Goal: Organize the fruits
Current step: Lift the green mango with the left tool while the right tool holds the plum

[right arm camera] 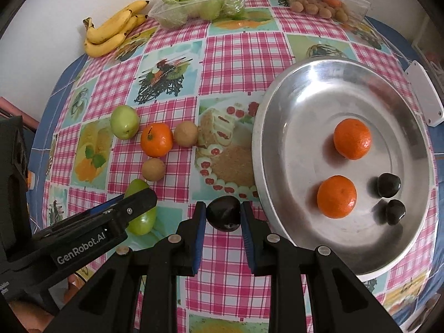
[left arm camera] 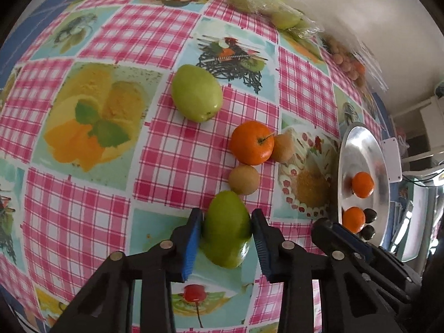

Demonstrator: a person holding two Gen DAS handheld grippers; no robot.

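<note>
While both tongs point steeply down at the tabletop (right arm camera: pixel 236 55), each is closed on a fruit. The left tongs (left arm camera: pixel 226 231) have their blue pads pressed against both sides of a green fruit (left arm camera: pixel 226 227), which still lies on the checked cloth. The right tongs (right arm camera: pixel 223 216) grip a dark plum (right arm camera: pixel 223 213) just beside the near rim of the metal tray (right arm camera: pixel 266 127).

That tray sits toward the right edge of the tabletop and holds two oranges (right arm camera: pixel 352 138), well apart from each other, and two dark plums (right arm camera: pixel 388 185) close together beside the nearer orange.

Loose fruit lies near the middle of the tabletop, left of the tray: a second green fruit (right arm camera: pixel 124 122), an orange (right arm camera: pixel 156 139) touching a round tan fruit (right arm camera: pixel 186 134), and another tan fruit (right arm camera: pixel 153 169) just beyond the held green one.

Along the far edge, by the wall, stand a bunch of bananas (right arm camera: pixel 113 32), a clear plastic tub of green fruit (right arm camera: pixel 198 7) and a clear box of small tan fruit (right arm camera: pixel 327 5). A white flat object (right arm camera: pixel 424 97) lies at the right edge, beyond the tray.
</note>
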